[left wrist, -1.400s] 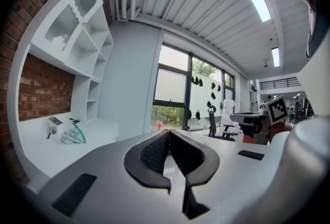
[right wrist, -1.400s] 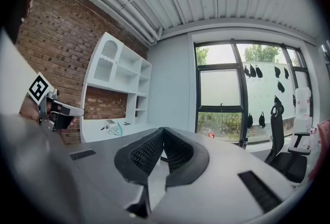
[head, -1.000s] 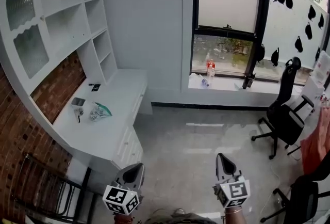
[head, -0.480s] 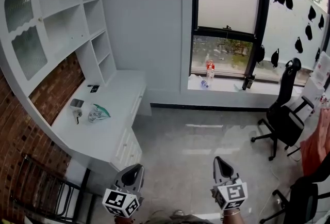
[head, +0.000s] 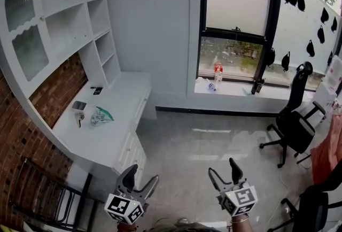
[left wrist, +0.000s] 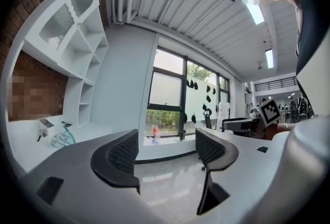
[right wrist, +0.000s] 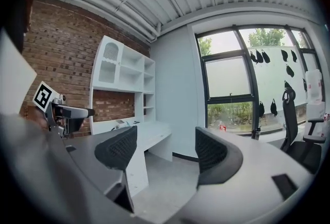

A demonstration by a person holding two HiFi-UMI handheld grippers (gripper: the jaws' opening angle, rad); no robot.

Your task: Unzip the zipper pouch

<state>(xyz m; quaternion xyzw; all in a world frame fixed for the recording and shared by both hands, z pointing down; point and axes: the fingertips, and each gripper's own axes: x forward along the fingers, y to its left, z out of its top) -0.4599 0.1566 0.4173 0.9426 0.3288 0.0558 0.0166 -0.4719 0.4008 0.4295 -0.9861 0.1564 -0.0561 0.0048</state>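
While left gripper [head: 141, 176] and right gripper [head: 222, 168] are held above the grey floor [head: 203, 142], their jaws have just been parted, nothing between | zipper pouch [head: 101, 115] is laid on white desk [head: 109, 137] beside shelving [head: 69, 17]

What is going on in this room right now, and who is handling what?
A person stands in the room with a gripper in each hand. The left gripper and the right gripper have just been opening their jaws, and nothing is between them. The pouch lies untouched on the white desk off to the left, well away from both, so unzipping has not started.
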